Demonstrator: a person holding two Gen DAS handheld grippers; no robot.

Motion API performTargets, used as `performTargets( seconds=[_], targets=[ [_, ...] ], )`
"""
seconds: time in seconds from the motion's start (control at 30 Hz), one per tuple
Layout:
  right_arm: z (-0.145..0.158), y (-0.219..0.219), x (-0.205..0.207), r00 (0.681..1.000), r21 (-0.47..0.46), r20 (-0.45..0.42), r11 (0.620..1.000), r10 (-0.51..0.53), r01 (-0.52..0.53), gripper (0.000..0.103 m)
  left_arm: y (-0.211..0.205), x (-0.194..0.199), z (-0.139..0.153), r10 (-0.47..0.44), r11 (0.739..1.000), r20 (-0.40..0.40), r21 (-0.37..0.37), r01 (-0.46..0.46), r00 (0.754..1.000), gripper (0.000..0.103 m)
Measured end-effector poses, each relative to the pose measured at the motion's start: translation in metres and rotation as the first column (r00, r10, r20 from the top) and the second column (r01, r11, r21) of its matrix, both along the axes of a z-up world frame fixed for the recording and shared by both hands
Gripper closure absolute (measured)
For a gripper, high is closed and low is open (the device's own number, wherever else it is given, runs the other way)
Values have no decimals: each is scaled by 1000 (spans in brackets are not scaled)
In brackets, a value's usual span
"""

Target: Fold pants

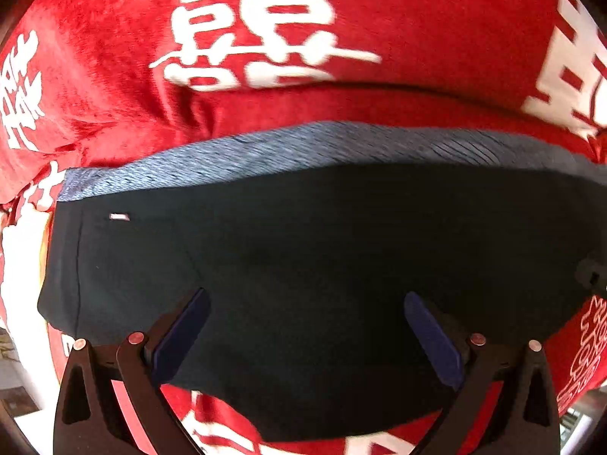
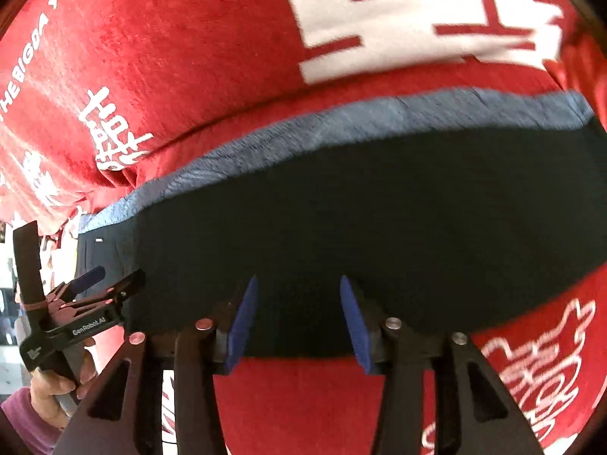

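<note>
The dark navy pants (image 1: 322, 258) lie folded in a flat band on the red blanket, with a lighter blue-grey waistband (image 1: 265, 151) along the far edge and a small white tag (image 1: 119, 217) near the left end. My left gripper (image 1: 305, 303) is open, its blue-padded fingers spread wide over the near part of the pants, holding nothing. In the right wrist view the pants (image 2: 360, 220) fill the middle. My right gripper (image 2: 299, 288) is open over their near edge, holding nothing. The left gripper (image 2: 110, 282) shows at the left there, held in a hand.
A red plush blanket (image 1: 417, 19) with large white characters covers the surface all around the pants; it also shows in the right wrist view (image 2: 182, 57). The person's hand and purple sleeve (image 2: 26, 417) are at lower left.
</note>
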State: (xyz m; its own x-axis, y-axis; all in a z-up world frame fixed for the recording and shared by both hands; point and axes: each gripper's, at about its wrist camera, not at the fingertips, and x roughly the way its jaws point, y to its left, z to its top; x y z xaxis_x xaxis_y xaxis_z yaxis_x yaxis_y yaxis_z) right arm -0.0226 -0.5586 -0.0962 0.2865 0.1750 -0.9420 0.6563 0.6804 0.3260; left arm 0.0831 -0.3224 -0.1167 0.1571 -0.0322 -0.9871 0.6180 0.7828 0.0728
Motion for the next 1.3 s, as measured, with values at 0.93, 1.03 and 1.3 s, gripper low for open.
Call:
performTargets(
  seconds=[0.93, 1.03, 1.3],
  targets=[
    [2, -154, -67, 997, -155, -80, 988, -21, 9, 52, -127, -72, -3, -38, 997, -29, 68, 40, 999, 0],
    [-10, -170, -72, 994, -156, -110, 988, -25, 8, 52, -135, -73, -11, -36, 995, -30, 87, 39, 999, 0],
    [-14, -177, -62, 995, -200, -101, 979, 8, -29, 48, -137, -74, -16, -37, 993, -25, 110, 40, 999, 0]
  ],
)
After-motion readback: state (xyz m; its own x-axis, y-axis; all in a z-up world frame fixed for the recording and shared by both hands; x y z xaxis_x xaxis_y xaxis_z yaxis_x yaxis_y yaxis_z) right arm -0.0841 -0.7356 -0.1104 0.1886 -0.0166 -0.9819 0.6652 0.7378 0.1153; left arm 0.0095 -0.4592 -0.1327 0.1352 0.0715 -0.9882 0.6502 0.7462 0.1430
